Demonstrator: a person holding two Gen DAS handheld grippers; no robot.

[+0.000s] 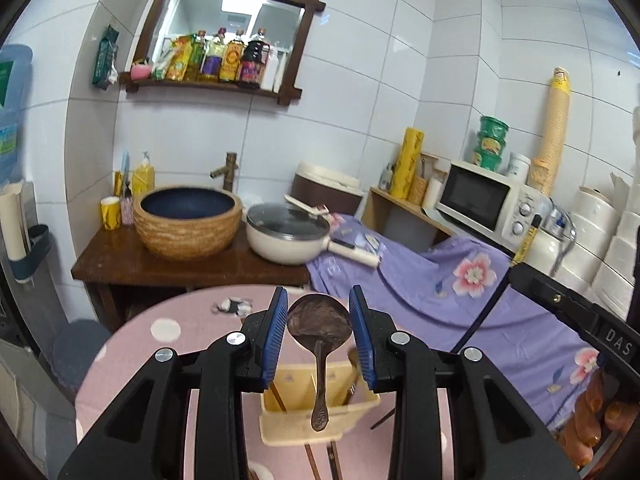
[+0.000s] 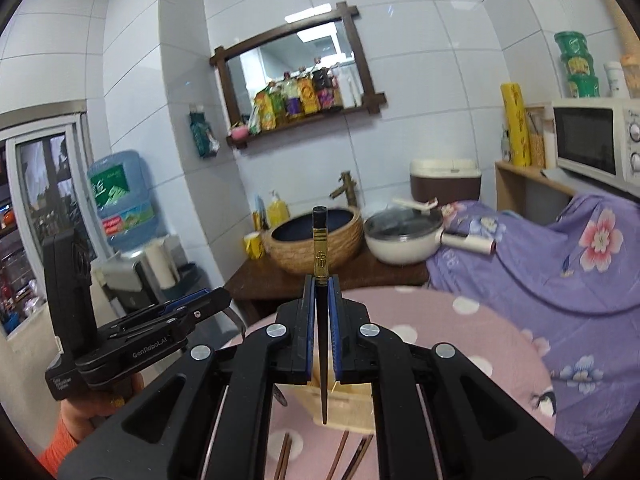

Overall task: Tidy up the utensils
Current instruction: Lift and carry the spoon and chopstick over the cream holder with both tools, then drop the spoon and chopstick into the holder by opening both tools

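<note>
My left gripper (image 1: 319, 298) is shut on a dark wooden spoon (image 1: 320, 320). Its blue pads press the sides of the spoon's bowl and the handle hangs down. Below it a beige utensil holder (image 1: 320, 408) stands on the pink dotted table (image 1: 168, 344) with a few sticks inside. In the right wrist view my right gripper (image 2: 322, 282) is shut on a black chopstick (image 2: 320, 240) with a gold band. The chopstick stands upright, its thin tip pointing down above the holder (image 2: 348, 404). Loose brown chopsticks (image 2: 340, 456) lie on the table in front of the holder.
Behind the table a wooden stand carries a woven-look basin (image 1: 188, 220) and a white lidded pot (image 1: 286, 236). A purple floral cloth (image 1: 460, 292) covers the surface to the right, with a microwave (image 1: 488, 200) beyond. A water bottle (image 2: 120, 196) stands far left.
</note>
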